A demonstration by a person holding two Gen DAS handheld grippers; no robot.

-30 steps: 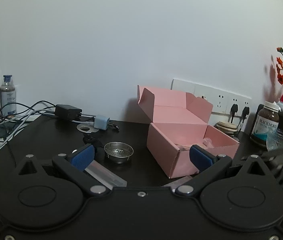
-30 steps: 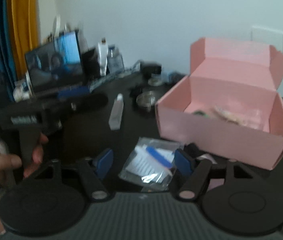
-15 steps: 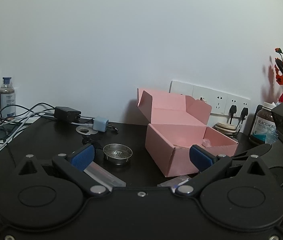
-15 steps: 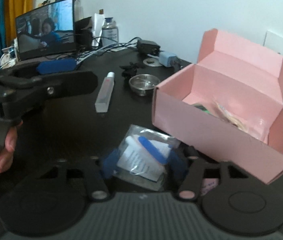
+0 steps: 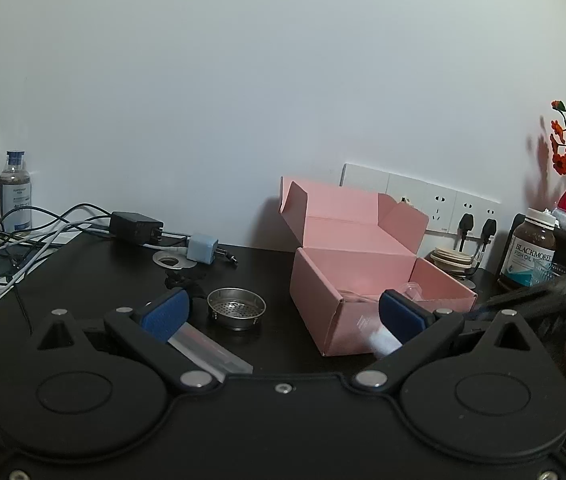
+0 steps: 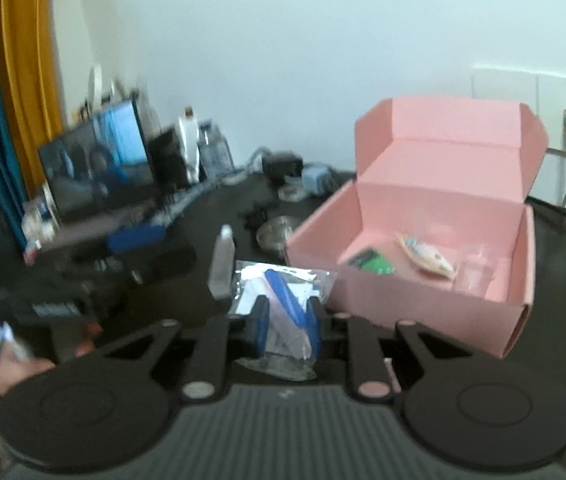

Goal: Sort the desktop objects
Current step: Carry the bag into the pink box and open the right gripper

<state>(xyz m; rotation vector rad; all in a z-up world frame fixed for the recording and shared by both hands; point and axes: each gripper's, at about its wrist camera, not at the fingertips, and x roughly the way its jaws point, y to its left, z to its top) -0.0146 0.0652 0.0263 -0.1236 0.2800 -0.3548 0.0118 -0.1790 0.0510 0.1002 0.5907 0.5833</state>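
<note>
From the left wrist we see the left gripper (image 5: 283, 312) with its jaws spread wide and nothing between them. Past it stands the open pink box (image 5: 367, 280) on the black desk (image 5: 83, 272); a metal strainer (image 5: 236, 308) sits just left of the box, and a clear tube (image 5: 207, 350) lies left of that.

From the right wrist (a blurred view) the right gripper (image 6: 286, 326) is clamped on a clear plastic bag (image 6: 283, 288) holding a blue piece, just left of the box's front wall.

Both wrist views look low across the black desk (image 5: 95, 264), sharing the pink box (image 6: 423, 296)
</note>
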